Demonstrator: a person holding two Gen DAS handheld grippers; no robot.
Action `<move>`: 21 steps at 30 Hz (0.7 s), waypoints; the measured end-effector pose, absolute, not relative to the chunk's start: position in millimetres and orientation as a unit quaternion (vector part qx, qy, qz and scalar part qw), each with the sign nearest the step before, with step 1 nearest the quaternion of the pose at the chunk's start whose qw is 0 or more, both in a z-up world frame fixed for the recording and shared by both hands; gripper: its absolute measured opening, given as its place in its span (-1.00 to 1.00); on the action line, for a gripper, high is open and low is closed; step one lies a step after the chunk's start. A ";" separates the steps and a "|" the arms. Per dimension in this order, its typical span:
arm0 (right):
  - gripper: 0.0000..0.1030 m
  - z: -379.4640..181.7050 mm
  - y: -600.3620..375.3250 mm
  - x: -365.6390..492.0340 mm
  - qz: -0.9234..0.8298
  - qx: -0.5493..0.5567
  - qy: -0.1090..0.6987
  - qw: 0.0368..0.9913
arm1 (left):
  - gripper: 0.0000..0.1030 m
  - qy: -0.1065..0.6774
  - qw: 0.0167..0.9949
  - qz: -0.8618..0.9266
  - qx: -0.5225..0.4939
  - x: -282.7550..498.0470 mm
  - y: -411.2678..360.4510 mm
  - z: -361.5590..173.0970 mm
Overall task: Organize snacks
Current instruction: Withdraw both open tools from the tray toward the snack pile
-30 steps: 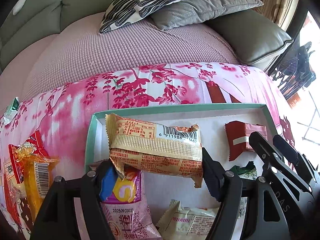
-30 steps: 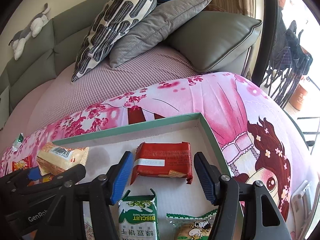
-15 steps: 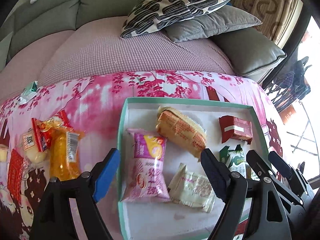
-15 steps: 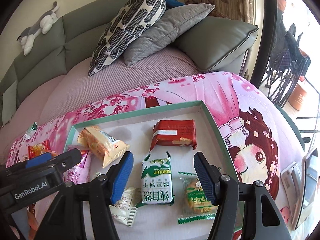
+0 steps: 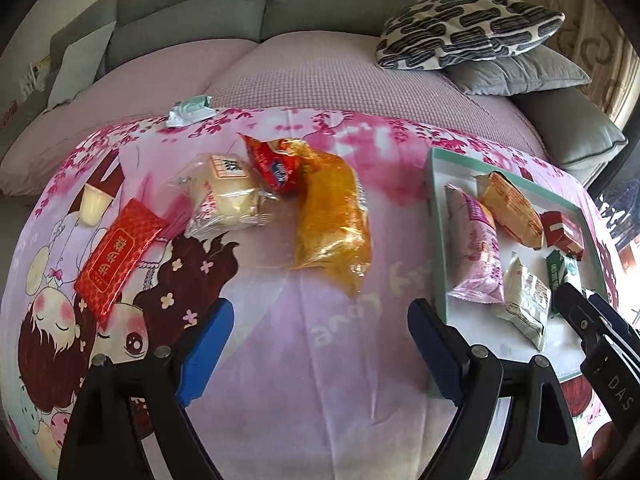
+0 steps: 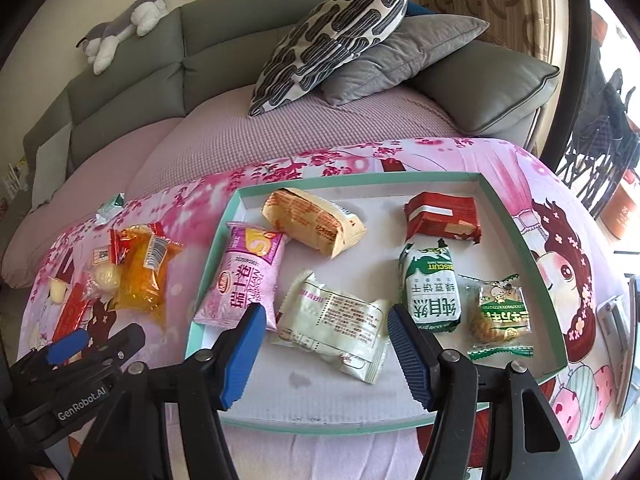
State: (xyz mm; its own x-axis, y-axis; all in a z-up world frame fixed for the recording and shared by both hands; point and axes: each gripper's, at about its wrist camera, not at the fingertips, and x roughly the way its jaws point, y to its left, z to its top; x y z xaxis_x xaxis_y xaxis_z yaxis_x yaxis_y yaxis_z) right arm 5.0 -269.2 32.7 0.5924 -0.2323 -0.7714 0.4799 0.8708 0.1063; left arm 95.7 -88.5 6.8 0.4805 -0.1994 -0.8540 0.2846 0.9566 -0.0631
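Observation:
My left gripper hovers over the pink cloth left of the teal-rimmed tray, its jaws opening with nothing between them. Beyond it lie an orange packet, a small red packet, a clear-wrapped bun and a flat red pack. My right gripper stands open over the near part of the tray, just short of a white packet. Also in the tray are a pink roll packet, a tan packet, a red packet and a green biscuit packet.
A small green-white candy lies at the cloth's far edge. A sofa with a patterned cushion and a plush toy stands behind. A flat silver device sits right of the tray.
The left gripper let go of the tan packet, which now lies in the tray, then moved left over the cloth with wider jaws. The right gripper drew back from the red packet.

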 end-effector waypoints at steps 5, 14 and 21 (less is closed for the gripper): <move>0.31 27.7 -256.8 12.7 -0.198 0.140 0.405 0.882 | 0.84 0.487 0.864 -0.125 0.024 101.0 -77.4 -3.6; 0.97 9.4 -251.2 15.0 -0.193 0.150 0.418 0.875 | 0.97 0.498 0.861 -0.100 0.007 101.6 -63.8 -20.2; 1.00 10.8 -236.5 12.3 -0.184 0.144 0.409 0.882 | 0.97 0.478 0.876 -0.064 -0.013 104.7 -40.1 -13.9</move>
